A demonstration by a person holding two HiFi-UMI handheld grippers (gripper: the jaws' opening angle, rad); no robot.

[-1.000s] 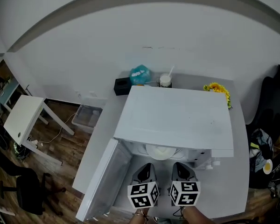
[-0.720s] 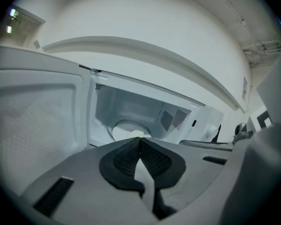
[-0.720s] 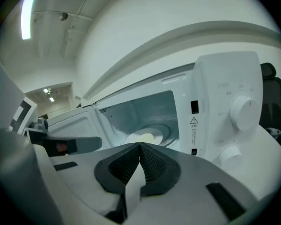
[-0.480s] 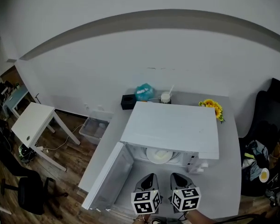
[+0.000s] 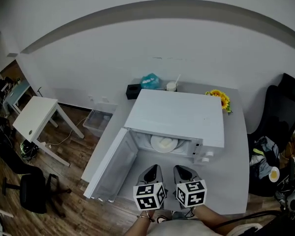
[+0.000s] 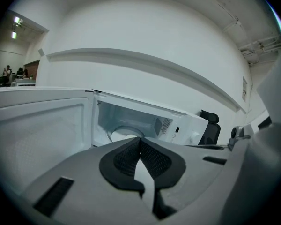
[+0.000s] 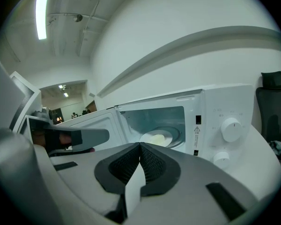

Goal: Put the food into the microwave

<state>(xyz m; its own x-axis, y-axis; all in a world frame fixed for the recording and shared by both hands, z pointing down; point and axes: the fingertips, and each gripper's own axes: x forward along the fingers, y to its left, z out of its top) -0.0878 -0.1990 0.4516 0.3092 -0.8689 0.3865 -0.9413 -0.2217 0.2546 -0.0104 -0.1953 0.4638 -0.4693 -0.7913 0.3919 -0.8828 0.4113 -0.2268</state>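
The white microwave point(image 5: 174, 119) stands on a grey table with its door point(image 5: 114, 163) swung open to the left. Inside, a white plate of pale food point(image 5: 164, 143) rests on the turntable; it also shows as the plate point(image 7: 157, 138) in the right gripper view and the plate point(image 6: 124, 134) in the left gripper view. My left gripper point(image 5: 154, 170) and right gripper point(image 5: 182, 171) hang side by side in front of the opening, clear of it. Both are shut with nothing between their jaws, as seen for the left gripper point(image 6: 140, 142) and the right gripper point(image 7: 140, 146).
Two control knobs point(image 7: 231, 129) sit on the microwave's right front panel. Behind the microwave are a black box point(image 5: 133, 90), a teal bag point(image 5: 150, 81), a cup point(image 5: 171, 86) and yellow flowers point(image 5: 219, 99). A white side table point(image 5: 35, 121) and black chairs point(image 5: 32, 196) stand on the wooden floor.
Both grippers have drawn back from the microwave opening towards me. The head view has shifted, so the microwave now sits higher and smaller in the picture.
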